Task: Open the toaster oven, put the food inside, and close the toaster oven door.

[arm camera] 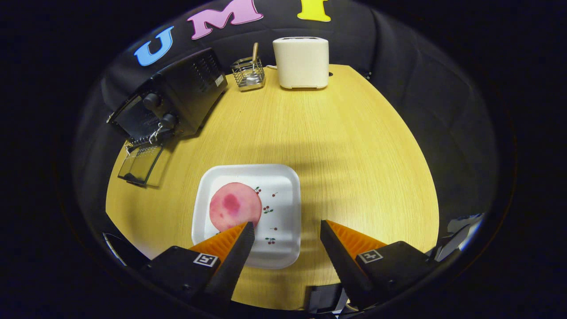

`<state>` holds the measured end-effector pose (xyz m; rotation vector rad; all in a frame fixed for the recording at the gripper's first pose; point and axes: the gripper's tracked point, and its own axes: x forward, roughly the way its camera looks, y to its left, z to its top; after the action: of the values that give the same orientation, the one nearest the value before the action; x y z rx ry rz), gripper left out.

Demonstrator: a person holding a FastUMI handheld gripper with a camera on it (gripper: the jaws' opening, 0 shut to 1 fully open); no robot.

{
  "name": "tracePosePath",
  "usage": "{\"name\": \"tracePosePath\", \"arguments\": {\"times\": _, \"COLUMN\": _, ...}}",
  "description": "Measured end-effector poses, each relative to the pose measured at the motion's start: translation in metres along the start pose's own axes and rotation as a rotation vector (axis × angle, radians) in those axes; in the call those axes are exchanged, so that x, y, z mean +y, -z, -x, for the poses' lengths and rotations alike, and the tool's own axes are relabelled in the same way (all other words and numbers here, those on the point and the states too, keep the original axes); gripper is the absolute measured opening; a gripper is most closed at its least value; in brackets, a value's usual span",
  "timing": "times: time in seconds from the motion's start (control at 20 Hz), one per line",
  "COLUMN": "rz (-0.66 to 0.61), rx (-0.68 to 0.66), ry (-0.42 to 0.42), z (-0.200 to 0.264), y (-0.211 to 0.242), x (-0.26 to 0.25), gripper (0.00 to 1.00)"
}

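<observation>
No legible txt; square marker tags on hand-held gripper (287,230), fingers spread apart.

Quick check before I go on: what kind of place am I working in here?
Likely a mock kitchen counter in a recording booth: a wooden table with a toaster oven, its door open, and a white toaster. Gripper fingers are open.

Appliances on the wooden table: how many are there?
2. The black toaster oven stands beyond the white plate, its door hanging open. The white toaster stands at the table's far edge, beside the wire holder. The tongs are open above the plate.
</observation>
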<state>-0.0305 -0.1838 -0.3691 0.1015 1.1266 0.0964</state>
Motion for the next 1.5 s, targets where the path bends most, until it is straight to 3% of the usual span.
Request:
{"name": "tracePosePath", "arguments": {"times": 0.1, "rz": 0.006, "rx": 0.017, "ry": -0.013, "z": -0.002, "y": 0.002, "x": 0.000, "gripper": 0.93}}
{"name": "tracePosePath", "arguments": {"times": 0.25, "rz": -0.001, "rx": 0.042, "ry": -0.016, "z": -0.007, "y": 0.007, "x": 0.000, "gripper": 0.78}}
{"name": "tracePosePath", "arguments": {"times": 0.3, "rz": -0.004, "rx": 0.033, "ry": -0.016, "z": -0.008, "y": 0.004, "x": 0.000, "gripper": 0.68}}
{"name": "tracePosePath", "arguments": {"times": 0.45, "rz": 0.013, "rx": 0.049, "ry": -0.003, "z": -0.010, "y": 0.006, "x": -0.001, "gripper": 0.55}}
{"name": "tracePosePath", "arguments": {"times": 0.5, "rz": 0.016, "rx": 0.059, "ry": 0.007, "z": -0.009, "y": 0.009, "x": -0.004, "gripper": 0.42}}
{"name": "tracePosePath", "arguments": {"times": 0.55, "rz": 0.018, "rx": 0.063, "ry": 0.008, "z": -0.008, "y": 0.008, "x": -0.002, "gripper": 0.36}}
{"name": "tracePosePath", "arguments": {"times": 0.65, "rz": 0.038, "rx": 0.078, "ry": 0.001, "z": -0.010, "y": 0.008, "x": -0.003, "gripper": 0.36}}
{"name": "tracePosePath", "arguments": {"times": 0.8, "rz": -0.032, "rx": 0.120, "ry": -0.022, "z": -0.008, "y": 0.011, "x": 0.001, "gripper": 0.17}}
{"name": "tracePosePath", "arguments": {"times": 1.0, "rz": -0.033, "rx": 0.142, "ry": -0.081, "z": -0.008, "y": 0.013, "x": 0.008, "gripper": 0.07}}
{"name": "tracePosePath", "arguments": {"times": 1.1, "rz": -0.099, "rx": 0.164, "ry": -0.110, "z": -0.007, "y": 0.015, "x": 0.010, "gripper": 0.05}}
{"name": "tracePosePath", "arguments": {"times": 1.35, "rz": -0.399, "rx": 0.166, "ry": -0.231, "z": 0.008, "y": 0.022, "x": 0.034, "gripper": 0.05}}
{"name": "tracePosePath", "arguments": {"times": 1.5, "rz": -0.549, "rx": 0.151, "ry": -0.259, "z": 0.016, "y": 0.034, "x": 0.042, "gripper": 0.05}}
